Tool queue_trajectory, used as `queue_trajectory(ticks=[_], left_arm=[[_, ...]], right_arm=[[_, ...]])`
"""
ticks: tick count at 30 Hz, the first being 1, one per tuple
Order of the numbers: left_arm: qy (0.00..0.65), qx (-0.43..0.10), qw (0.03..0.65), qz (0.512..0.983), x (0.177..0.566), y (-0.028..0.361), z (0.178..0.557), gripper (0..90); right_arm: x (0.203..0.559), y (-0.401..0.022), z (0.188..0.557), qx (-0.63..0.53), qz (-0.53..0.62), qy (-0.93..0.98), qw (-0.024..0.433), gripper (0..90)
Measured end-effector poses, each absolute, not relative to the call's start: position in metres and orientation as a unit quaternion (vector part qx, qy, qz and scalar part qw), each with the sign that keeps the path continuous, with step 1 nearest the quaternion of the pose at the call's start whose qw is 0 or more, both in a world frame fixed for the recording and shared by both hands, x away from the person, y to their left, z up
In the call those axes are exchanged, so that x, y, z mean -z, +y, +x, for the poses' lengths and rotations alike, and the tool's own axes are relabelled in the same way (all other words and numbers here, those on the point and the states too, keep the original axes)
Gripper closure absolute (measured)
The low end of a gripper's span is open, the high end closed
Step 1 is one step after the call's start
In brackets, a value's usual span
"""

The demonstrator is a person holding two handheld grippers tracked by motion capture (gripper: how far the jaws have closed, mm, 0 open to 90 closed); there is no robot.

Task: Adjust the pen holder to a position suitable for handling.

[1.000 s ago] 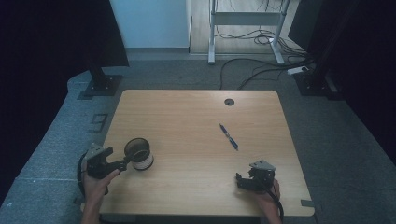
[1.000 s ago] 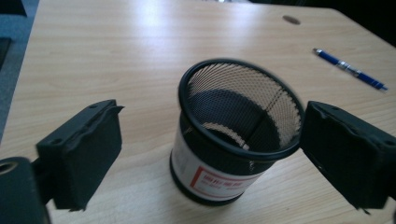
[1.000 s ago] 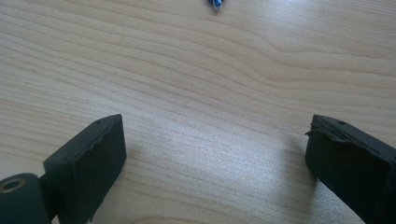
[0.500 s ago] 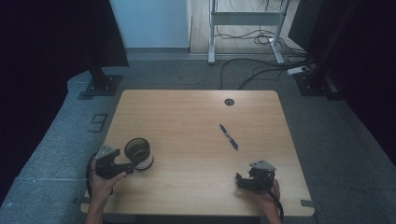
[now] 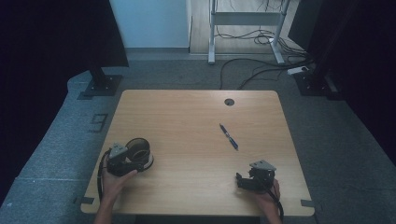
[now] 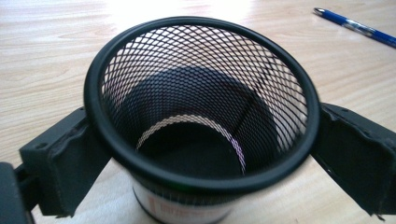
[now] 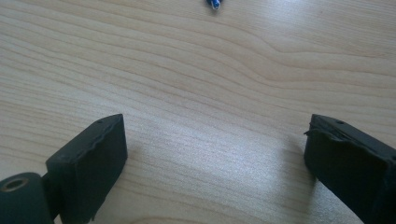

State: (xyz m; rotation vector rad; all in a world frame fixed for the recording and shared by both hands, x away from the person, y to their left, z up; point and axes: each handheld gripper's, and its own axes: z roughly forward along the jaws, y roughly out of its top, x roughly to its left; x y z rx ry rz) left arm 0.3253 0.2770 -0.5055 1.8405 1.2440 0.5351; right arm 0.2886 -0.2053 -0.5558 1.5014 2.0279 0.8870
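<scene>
A black mesh cup (image 5: 139,150) stands upright at the table's front left, its open top facing the camera in the left gripper view (image 6: 201,116). My left gripper (image 5: 138,157) reaches in from the left, and its jaws, which have just been closing, rest one on each side of the cup (image 6: 212,109). A blue pen (image 5: 229,136) lies right of the table's centre, seen too in the left gripper view (image 6: 357,27). At the front right my right gripper (image 5: 240,181) rests open on bare wood (image 7: 217,119), and the pen tip (image 7: 214,3) lies ahead of it.
The wooden table (image 5: 187,116) has a round cable hole (image 5: 229,101) near its far edge. Grey carpet surrounds it. A metal frame (image 5: 245,28) and loose cables (image 5: 252,70) lie beyond the far side, and dark screens stand at both sides.
My left gripper has moved right toward the cup and now has its jaws around it. The cup, pen and right gripper have stayed where they were.
</scene>
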Motion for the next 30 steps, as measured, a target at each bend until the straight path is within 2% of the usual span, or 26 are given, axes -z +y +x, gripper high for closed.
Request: queue_trajectory(ticks=[10, 11, 30], left_arm=[[0.492, -0.236, 0.409, 0.731, 0.509, 0.272, 0.33, 6.8], [0.492, -0.238, 0.414, 0.728, 0.509, 0.273, 0.328, 10.3], [0.489, -0.242, 0.43, 0.719, 0.496, 0.267, 0.311, 10.5]], right_arm=[[0.556, -0.205, 0.289, -0.322, 0.547, 0.737, 0.231, 5.5], [0.556, -0.205, 0.289, -0.322, 0.547, 0.737, 0.232, 5.6], [0.556, -0.205, 0.289, -0.324, 0.548, 0.735, 0.232, 6.2]])
